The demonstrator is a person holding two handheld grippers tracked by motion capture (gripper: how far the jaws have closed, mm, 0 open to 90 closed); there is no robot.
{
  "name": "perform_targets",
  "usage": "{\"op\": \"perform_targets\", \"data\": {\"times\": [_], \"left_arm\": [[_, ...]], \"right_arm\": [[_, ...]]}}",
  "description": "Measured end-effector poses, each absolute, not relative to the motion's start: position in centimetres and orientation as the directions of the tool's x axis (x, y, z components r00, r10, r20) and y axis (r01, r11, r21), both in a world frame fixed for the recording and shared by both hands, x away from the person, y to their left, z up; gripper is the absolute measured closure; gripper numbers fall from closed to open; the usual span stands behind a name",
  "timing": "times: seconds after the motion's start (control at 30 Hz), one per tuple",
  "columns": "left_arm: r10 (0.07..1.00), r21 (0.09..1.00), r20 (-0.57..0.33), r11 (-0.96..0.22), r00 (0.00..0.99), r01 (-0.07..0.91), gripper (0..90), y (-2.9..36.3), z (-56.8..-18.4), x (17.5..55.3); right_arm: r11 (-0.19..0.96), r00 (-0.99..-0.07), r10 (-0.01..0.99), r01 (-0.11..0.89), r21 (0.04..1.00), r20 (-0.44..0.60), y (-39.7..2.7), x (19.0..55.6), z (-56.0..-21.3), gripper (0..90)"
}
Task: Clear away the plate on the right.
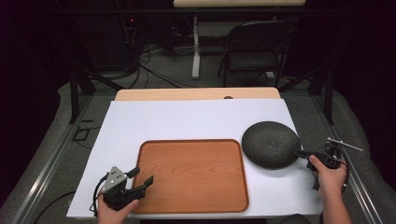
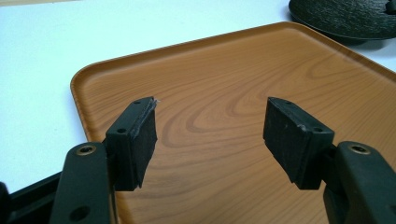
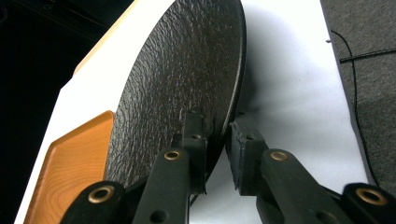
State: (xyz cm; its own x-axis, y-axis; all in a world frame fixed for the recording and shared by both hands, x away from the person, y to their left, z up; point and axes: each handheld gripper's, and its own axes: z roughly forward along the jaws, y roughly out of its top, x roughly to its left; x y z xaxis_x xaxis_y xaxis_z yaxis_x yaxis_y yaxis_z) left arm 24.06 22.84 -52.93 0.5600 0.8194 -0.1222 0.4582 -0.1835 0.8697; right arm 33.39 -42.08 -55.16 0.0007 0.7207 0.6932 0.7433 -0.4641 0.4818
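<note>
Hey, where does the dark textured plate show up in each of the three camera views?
High view: the dark plate lies right of centre on the white sheet, beside the wooden tray.
Left gripper view: its edge sits in the top right corner, beyond the tray.
Right gripper view: it rises large through the centre, its rim between the right claw.
Shared landmark: the wooden tray.

A white sheet (image 1: pixel 187 121) covers the wooden table (image 1: pixel 196 94); a black folding chair (image 1: pixel 254 49) stands behind on grey floor (image 1: pixel 163 70); cables (image 1: pixel 149 65) trail there.
</note>
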Motion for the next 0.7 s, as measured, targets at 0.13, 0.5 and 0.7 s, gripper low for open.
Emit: {"op": "perform_targets", "data": {"times": [0.13, 0.5, 0.7], "left_arm": [[0.819, 0.870, -0.123, -0.182, 0.561, 0.457, 34.8, 22.9, -52.9, 24.0], [0.815, 0.870, -0.122, -0.187, 0.566, 0.457, 34.8, 22.9, -52.8, 24.0], [0.815, 0.869, -0.124, -0.187, 0.566, 0.459, 35.0, 22.9, -52.8, 24.0]], "right_arm": [[-0.467, 0.002, 0.713, 0.748, 0.472, 0.702, -42.1, 33.6, -54.7, 79.4], [-0.419, 0.005, 0.747, 0.781, 0.464, 0.665, -41.8, 35.0, -52.9, 81.3], [-0.418, 0.014, 0.737, 0.795, 0.440, 0.676, -42.1, 35.9, -52.6, 82.3]]}}
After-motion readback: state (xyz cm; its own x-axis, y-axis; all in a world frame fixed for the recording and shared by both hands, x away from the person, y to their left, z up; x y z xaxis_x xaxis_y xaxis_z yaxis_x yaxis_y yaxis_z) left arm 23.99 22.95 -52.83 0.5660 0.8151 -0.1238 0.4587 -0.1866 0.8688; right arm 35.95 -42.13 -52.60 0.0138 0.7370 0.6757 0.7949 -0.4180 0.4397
